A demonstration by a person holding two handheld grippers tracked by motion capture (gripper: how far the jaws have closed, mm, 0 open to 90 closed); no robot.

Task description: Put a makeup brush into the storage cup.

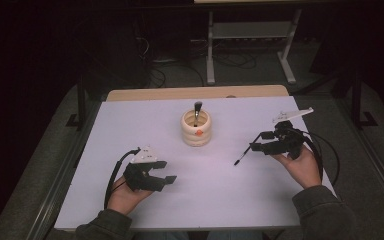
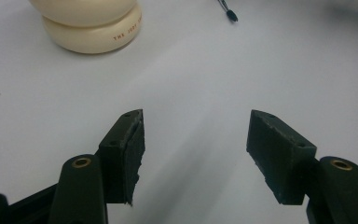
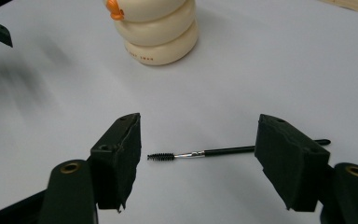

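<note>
Bench (image 1: 130, 130): white top over a wooden board whose far edge shows in the high view; it carries everything below.
Left gripper (image 1: 164, 171): held low over the near left part of the bench, fingers (image 2: 129, 144) spread wide with only bare white surface between them, gripping nothing.
Right gripper (image 1: 258, 141): held over the right side of the bench, a grey three-cornered plate on top; fingers (image 3: 121, 149) spread wide and clamped on nothing. In the right gripper view (image 3: 200, 140) the brush lies on the bench between them, touching neither.
Holder (image 1: 196, 128): cream, ribbed like stacked rings, upright at the middle of the bench, well apart from both grippers.
Holder, markings: an orange mark on its front, seen in the high view and the right gripper view (image 3: 114, 10).
Holder, writing: small reddish capitals along the bottom ring in the left gripper view (image 2: 93, 32), starting "THE"; the rest is too small to read. The right gripper view shows a short reddish line there too, unreadable.
Holder, contents: the high view shows a dark-handled tool (image 1: 197, 111) standing inside.
Brush (image 3: 200, 152): thin black handle, silver ferrule, small spiral bristle head; lying flat on the bench. The high view shows it as a slim dark stick (image 1: 242, 156) just left of the right gripper; the left gripper view catches its tip (image 2: 232, 15).
</note>
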